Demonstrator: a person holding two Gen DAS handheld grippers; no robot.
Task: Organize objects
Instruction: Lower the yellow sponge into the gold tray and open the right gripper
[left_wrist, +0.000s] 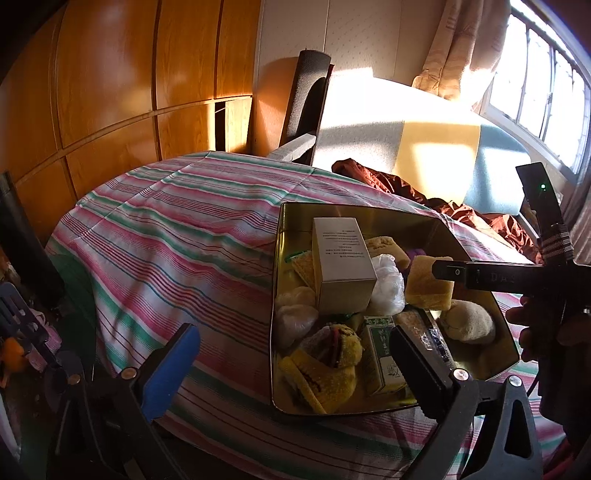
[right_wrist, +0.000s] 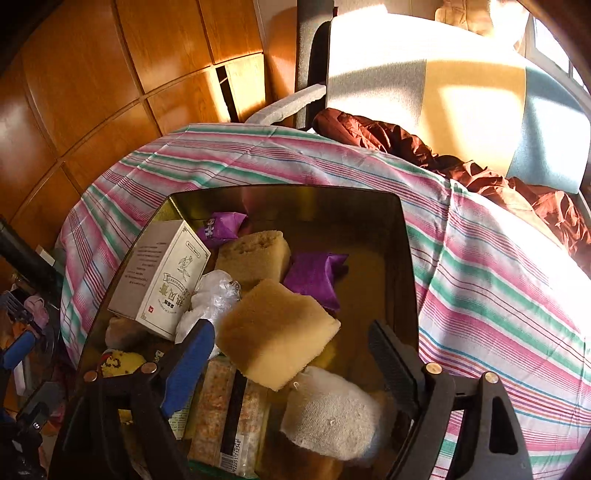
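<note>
Both grippers are held open over a metal tin (right_wrist: 402, 258) of oddments.
A yellow sponge (right_wrist: 275, 332) is seen between the right gripper (right_wrist: 295, 358)'s parted jaws; the left gripper (left_wrist: 291, 354) is empty.

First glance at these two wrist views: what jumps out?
The gold metal tin on the striped cloth, crammed with oddments: a tall pale carton at its left and a tan sponge block on top of the heap. The right hand-held gripper stands open around that sponge. Behind, hard sunlight hits a chair draped with rust-brown cloth.
</note>
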